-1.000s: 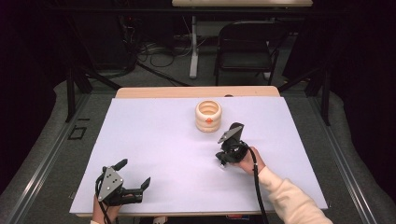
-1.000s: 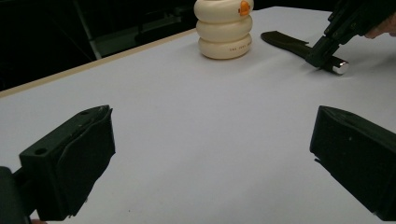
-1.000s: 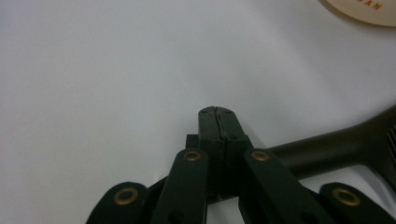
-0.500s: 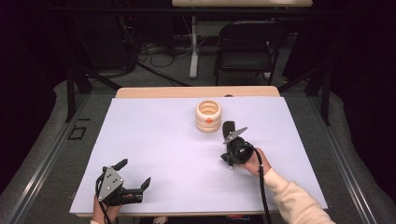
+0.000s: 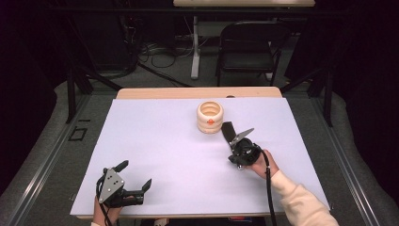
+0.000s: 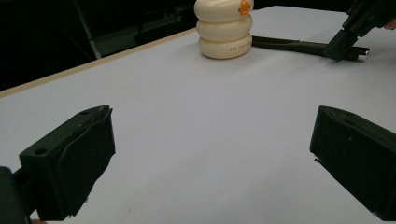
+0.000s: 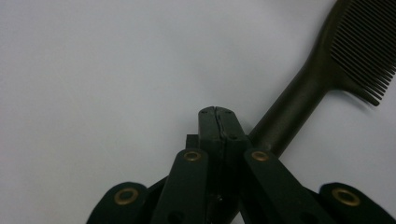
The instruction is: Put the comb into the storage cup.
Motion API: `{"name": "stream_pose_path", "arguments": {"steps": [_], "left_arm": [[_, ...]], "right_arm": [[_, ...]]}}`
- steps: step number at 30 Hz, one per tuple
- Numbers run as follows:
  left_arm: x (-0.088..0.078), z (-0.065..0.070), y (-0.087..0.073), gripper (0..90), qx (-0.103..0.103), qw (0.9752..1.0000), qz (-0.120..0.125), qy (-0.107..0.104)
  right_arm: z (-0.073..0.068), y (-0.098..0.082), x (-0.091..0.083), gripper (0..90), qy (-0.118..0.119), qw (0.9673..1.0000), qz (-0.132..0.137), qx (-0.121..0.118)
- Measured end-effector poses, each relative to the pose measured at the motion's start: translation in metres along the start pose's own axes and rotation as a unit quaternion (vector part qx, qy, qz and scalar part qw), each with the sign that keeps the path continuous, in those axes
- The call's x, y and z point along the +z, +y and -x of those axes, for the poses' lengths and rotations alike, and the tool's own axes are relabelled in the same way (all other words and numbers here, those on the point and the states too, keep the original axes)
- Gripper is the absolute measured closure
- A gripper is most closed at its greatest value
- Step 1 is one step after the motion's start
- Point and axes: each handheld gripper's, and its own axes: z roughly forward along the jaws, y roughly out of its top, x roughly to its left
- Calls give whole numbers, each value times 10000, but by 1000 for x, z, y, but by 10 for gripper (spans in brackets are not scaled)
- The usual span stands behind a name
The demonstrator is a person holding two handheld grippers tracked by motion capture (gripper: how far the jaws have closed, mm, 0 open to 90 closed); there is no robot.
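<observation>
Where the white sheet covers the tabletop, leaves only a strip of pale wooden edge bare along the far side. Beyond that, dim room: grey carpet, a black folding chair, a tangle of cables round a white table post. Toward the far middle of the sheet, a cream ribbed container with an orange dot, upright. Just beside it, on its right in the high view, a black comb lying flat on the sheet, toothed end close to the container, handle pointing back toward the person. Right gripper tilted down onto that handle, held by a hand in a cream sleeve. Seen through the right gripper view: jaws pressed narrow, pinching the handle near its end, with the stub poking out on the far side. Left gripper parked at the near left corner, well apart from everything else, jaws spread wide and holding nothing, pointed across the sheet at the container.
</observation>
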Motion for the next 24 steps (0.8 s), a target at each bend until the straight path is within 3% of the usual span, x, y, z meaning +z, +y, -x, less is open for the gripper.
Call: {"name": "stream_pose_path", "arguments": {"steps": [24], "left_arm": [[0, 1, 0, 2, 16, 10000, -2, 2]], "right_arm": [[37, -31, -22, 900, -330, 9977, -115, 575]]}}
